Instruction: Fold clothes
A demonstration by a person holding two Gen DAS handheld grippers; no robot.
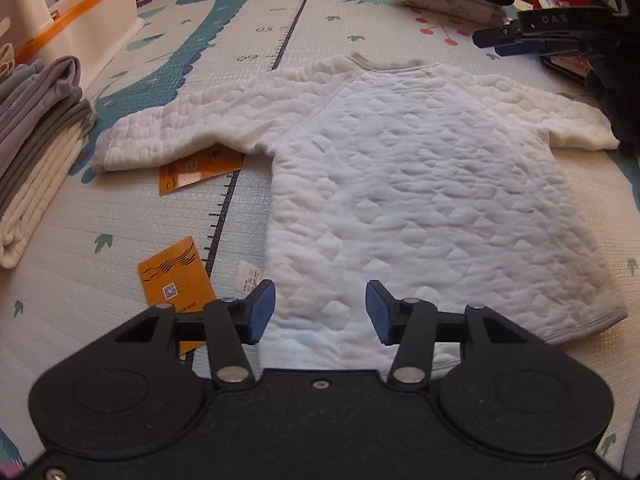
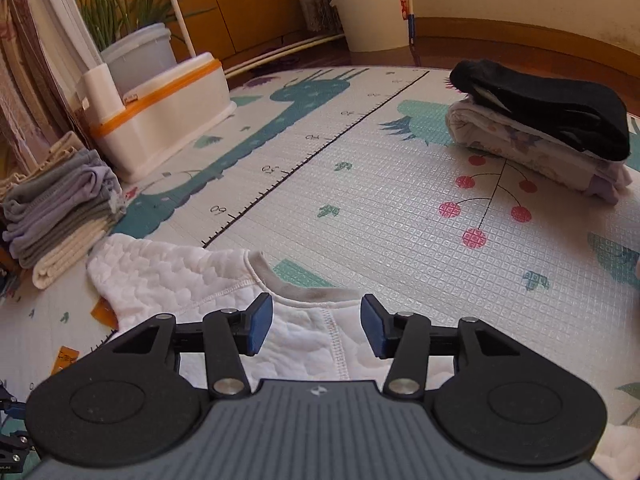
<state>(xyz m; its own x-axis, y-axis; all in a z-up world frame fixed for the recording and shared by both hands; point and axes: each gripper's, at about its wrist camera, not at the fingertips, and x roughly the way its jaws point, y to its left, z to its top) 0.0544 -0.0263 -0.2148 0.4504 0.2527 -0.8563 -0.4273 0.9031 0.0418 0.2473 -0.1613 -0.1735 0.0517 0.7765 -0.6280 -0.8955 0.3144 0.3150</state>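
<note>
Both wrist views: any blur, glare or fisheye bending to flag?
Left wrist: sharp; white shirt bright but quilting readable; ruler line on mat bows. Right wrist: sharp, warm sunlight, mat edge curves, corners dark. No motion blur in either.

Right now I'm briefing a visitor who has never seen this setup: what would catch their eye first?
First, the white quilted top, spread flat with sleeves out in the middle of the dinosaur play mat. Next, the orange tags on the mat beside its hem and under its sleeve. Then the folded stack of grey, lilac and cream clothes at the left edge, by a white bin with an orange band.
</note>
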